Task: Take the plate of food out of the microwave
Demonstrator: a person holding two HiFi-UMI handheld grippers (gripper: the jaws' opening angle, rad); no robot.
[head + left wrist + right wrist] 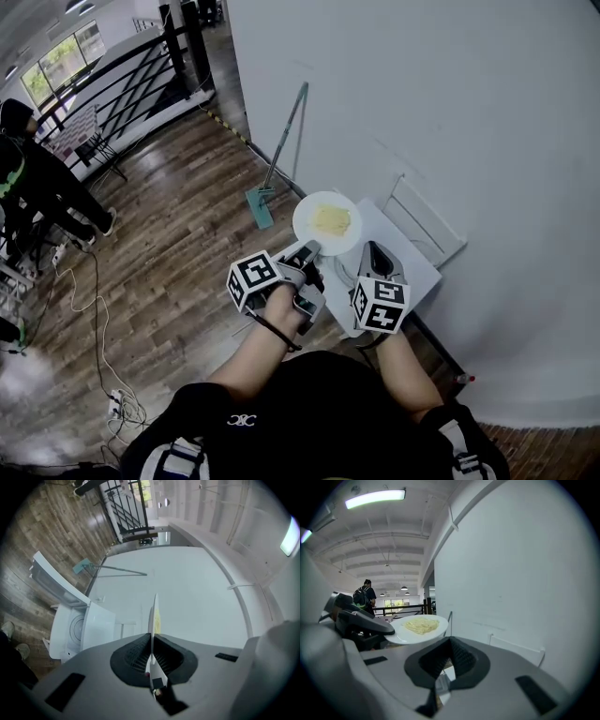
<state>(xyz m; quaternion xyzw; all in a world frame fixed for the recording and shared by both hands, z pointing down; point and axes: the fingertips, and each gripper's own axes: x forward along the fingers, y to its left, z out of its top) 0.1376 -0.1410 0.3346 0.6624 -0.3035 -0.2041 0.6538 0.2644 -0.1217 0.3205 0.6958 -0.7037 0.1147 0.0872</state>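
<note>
Plate: a white plate (306, 216) was in the air outside the microwave (412, 272), up beside its near left corner; it touched neither the microwave nor the wall (450, 112)
Food: a heap of pale yellow noodles (331, 221) lay in the middle of the plate
Left gripper: the left gripper (307, 249) was clamped on the plate's near rim, one pad above and one below; the rest of the plate stuck out past the jaw tips, away from the person
Right gripper: the right gripper (375, 249) sat just beside the plate, on its right and over the microwave; its jaws were together with nothing between them, and it did not touch the plate
Attitude: the plate was about level, face up; from the left gripper view it showed edge-on, in line with the jaws; being round, it had no long axis, and its free rim pointed toward the wall
Edges: the microwave's door (424, 221) stood open against the wall, to the right of the plate; a mop (281, 141) leaned on the wall beyond the plate, apart from it
Open room: wooden floor (169, 244) lay bare to the plate's left; farther off were cables (94, 309), a black railing (122, 84) and a person in dark clothes (37, 183)
</note>
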